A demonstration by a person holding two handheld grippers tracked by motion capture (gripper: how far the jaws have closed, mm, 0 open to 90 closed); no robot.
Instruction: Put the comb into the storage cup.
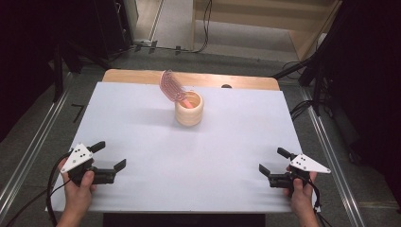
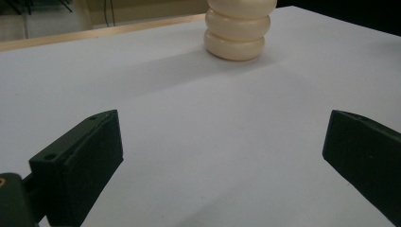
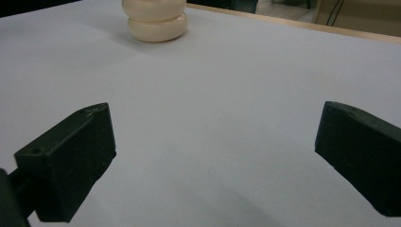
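From above, a cream holder [image 1: 189, 111] with a pink whisk [image 1: 171, 87] in it stands far back on the white table [image 1: 142, 123], well apart from the left gripper [image 1: 109, 156] and the right gripper [image 1: 273, 161], both with jaws spread. The left gripper view shows the holder [image 2: 237, 33] far ahead between wide jaws. The right gripper view shows the holder [image 3: 156, 21] up left, jaws wide.

A wooden table [image 1: 246, 81] carries a white sheet [image 1: 142, 123] covering nearly all of it. A cream ribbed holder [image 1: 189, 111] stands on the sheet near the far edge; what leans inside looks like a pink utensil [image 1: 171, 86].
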